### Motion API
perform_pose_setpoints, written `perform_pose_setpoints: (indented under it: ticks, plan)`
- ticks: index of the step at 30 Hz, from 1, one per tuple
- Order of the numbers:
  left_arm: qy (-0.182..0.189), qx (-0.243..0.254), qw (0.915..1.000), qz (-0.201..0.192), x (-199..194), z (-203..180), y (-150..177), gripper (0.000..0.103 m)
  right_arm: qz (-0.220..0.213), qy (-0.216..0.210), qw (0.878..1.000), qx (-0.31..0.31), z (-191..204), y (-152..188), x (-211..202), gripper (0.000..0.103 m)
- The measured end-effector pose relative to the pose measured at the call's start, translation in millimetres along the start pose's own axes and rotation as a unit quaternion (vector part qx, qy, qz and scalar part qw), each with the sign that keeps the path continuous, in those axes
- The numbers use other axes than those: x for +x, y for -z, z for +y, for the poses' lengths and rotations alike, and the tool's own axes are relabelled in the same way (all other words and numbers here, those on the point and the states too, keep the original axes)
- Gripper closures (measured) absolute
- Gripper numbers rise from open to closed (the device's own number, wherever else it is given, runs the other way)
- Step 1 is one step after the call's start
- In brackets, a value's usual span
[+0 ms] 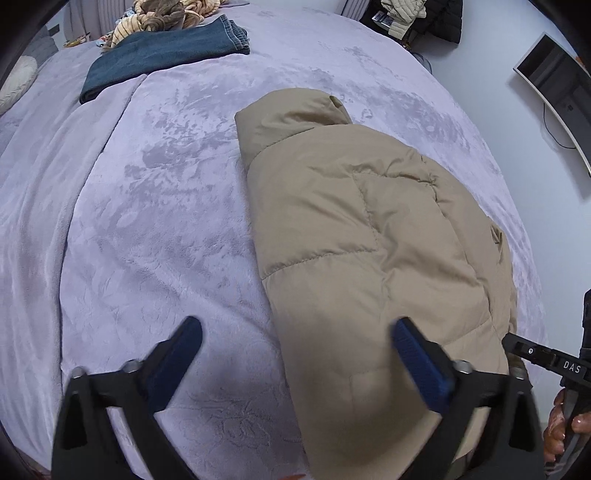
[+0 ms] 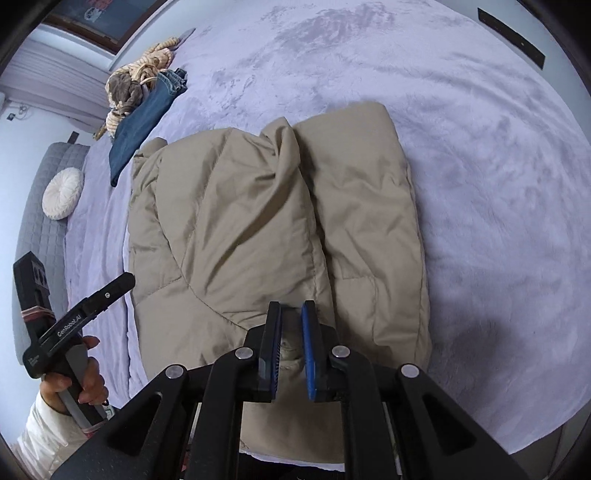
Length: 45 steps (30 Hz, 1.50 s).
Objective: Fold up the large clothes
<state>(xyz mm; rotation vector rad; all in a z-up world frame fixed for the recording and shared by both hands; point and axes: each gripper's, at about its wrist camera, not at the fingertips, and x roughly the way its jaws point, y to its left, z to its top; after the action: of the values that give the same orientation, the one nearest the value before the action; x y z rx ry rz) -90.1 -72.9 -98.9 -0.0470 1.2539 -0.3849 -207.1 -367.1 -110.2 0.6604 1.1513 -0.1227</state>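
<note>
A beige puffer jacket (image 1: 354, 229) lies folded lengthwise on the lilac blanket (image 1: 147, 221) of a bed, hood toward the far end. My left gripper (image 1: 297, 328) hangs open and wide above the jacket's near left edge, one finger over the jacket, the other over the blanket, with nothing between them. In the right wrist view the jacket (image 2: 258, 221) shows a raised crease down its middle. My right gripper (image 2: 291, 306) stands at the jacket's near edge, jaws narrowly apart with a pinch of beige fabric between the pads. A hand holds the left gripper (image 2: 123, 280) at the lower left.
Folded blue jeans (image 1: 166, 51) and a knotted striped plush (image 1: 159, 14) lie at the bed's far end. A round white cushion (image 2: 62, 199) rests on a grey quilted bench. A monitor (image 1: 554, 85) and piled clothes (image 1: 406, 14) stand off to the right.
</note>
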Motion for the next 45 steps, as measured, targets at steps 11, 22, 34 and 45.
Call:
perform_pose_setpoints:
  ticks: [11, 22, 34, 45]
  plan:
    - [0.033, -0.017, 0.9991, 0.023, 5, 12, 13, 0.000, -0.031, 0.011, 0.999, 0.015, -6, -2, -23, 0.043]
    - [0.165, -0.106, 0.9790, 0.056, 44, 30, -6, 0.000, 0.001, -0.079, 0.995, 0.062, -68, -68, -4, 0.009]
    - [0.239, -0.141, 0.9576, 0.079, 80, 26, -10, 0.000, 0.065, -0.255, 0.955, 0.140, -111, -93, 71, 0.000]
    - [0.239, -0.087, 0.9642, 0.076, 84, 10, -32, 0.000, 0.145, -0.170, 0.973, -0.059, -39, -111, 85, 0.000]
